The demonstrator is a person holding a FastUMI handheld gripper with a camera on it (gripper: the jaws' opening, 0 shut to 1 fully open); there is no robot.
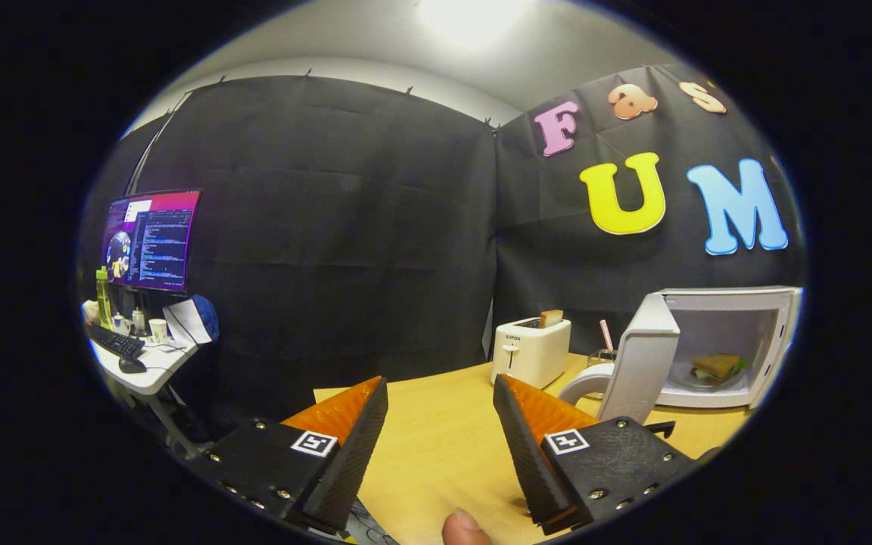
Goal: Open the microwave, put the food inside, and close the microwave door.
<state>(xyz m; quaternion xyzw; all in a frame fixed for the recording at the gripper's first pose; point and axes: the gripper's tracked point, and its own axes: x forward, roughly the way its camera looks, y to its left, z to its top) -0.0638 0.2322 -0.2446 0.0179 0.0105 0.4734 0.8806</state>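
A white microwave [773, 303] stands on the wooden table [443, 446], off to the right beyond my fingers. Its door [644, 356] hangs open, swung out toward me, with a curved handle [581, 382] at its near edge. A sandwich [717, 366] lies on a plate inside the cavity. My gripper [440, 390] is open above the table, well short of the microwave, with nothing between its fingers. A fingertip [465, 528] of the person's hand shows just below the fingers.
A white toaster [530, 352] with a slice of bread [551, 318] in it stands left of the microwave door. A small glass with a striped straw [604, 337] is behind the door. Far left, a desk [144, 371] carries a monitor [150, 241], keyboard and cups.
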